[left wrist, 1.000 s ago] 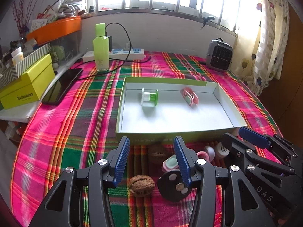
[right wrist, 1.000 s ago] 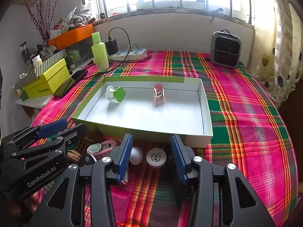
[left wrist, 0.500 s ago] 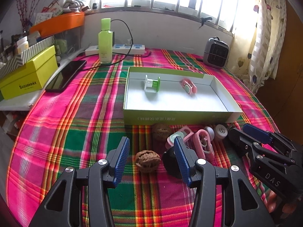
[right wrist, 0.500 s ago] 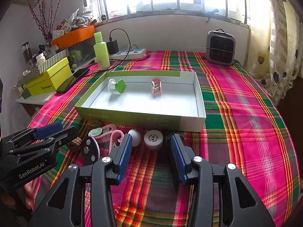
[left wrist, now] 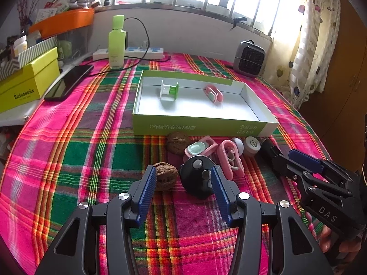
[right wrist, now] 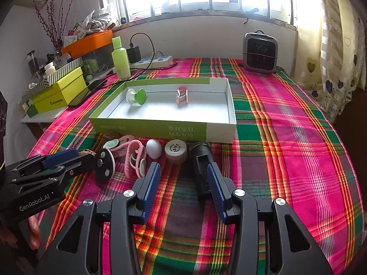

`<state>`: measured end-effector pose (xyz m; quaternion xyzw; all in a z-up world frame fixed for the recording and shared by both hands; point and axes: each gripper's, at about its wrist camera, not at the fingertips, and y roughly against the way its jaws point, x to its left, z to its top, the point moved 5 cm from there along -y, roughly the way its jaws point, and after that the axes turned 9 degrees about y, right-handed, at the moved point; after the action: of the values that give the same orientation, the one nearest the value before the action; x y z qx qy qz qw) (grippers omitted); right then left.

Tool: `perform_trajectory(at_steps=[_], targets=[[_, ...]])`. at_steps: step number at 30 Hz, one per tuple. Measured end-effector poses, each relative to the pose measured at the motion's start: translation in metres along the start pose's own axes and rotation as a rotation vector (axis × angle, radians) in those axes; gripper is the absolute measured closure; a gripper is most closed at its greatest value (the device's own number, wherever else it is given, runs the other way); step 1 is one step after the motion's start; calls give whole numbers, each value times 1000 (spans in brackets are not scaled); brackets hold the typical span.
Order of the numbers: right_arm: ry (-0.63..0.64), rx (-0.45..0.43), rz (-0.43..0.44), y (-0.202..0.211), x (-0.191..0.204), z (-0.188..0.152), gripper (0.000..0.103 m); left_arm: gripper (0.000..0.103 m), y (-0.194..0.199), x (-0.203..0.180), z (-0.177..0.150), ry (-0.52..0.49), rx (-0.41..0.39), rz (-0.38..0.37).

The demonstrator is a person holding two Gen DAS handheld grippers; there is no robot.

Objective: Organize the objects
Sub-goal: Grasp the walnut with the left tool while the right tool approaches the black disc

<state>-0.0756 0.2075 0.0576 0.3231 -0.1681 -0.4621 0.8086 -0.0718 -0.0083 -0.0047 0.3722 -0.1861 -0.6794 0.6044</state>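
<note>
Left wrist view: the left gripper [left wrist: 182,183] hangs over the plaid counter [left wrist: 75,153] with its jaws apart and nothing clamped; a walnut [left wrist: 165,176] lies just beside the left finger and a black disc [left wrist: 197,176] sits between the fingers, close to the right one, though contact cannot be told; a second walnut [left wrist: 177,142] rests against the front wall of the tray [left wrist: 197,127]; beside it lie a pink-and-mint clip [left wrist: 200,147], a pink clip [left wrist: 230,158], a white egg [left wrist: 238,144] and a grey cap [left wrist: 251,145], all in a loose row on the cloth in front of the tray; inside the tray are a green-and-white spool [left wrist: 169,89] and a pink clip [left wrist: 213,94], apart from each other; the right gripper [left wrist: 298,162] enters from the right edge, near the cap; a green bottle [left wrist: 117,42] and a heater [left wrist: 249,59] stand at the far side. Right wrist view: the right gripper [right wrist: 182,182] is open and holds nothing; a black case [right wrist: 201,162] lies on the cloth just ahead, its near end by the right finger; egg [right wrist: 153,148] and cap [right wrist: 176,149] lie ahead of the fingertips, just before the tray [right wrist: 165,129]; the left gripper [right wrist: 78,158] comes in from the left, its tips at the disc [right wrist: 105,163]; spool [right wrist: 136,96] and clip [right wrist: 182,95] sit in the tray.
</note>
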Motion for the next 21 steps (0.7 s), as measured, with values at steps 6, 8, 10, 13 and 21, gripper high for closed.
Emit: perform_trajectory(at_steps=[6, 8, 10, 13, 21], targets=[[2, -4, 9, 2, 2, -1, 59, 55, -1, 10, -5, 7, 6, 24], [5, 1, 14, 1, 4, -2, 59, 55, -1, 14, -5, 14, 4, 32], [7, 4, 17, -1, 6, -2, 59, 55, -2, 17, -4, 16, 1, 42], [9, 4, 23, 0, 8, -2, 59, 55, -8, 21, -1, 20, 9, 56], [20, 7, 33, -1, 15, -3, 59, 55, -21, 30, 2, 45, 35, 50]])
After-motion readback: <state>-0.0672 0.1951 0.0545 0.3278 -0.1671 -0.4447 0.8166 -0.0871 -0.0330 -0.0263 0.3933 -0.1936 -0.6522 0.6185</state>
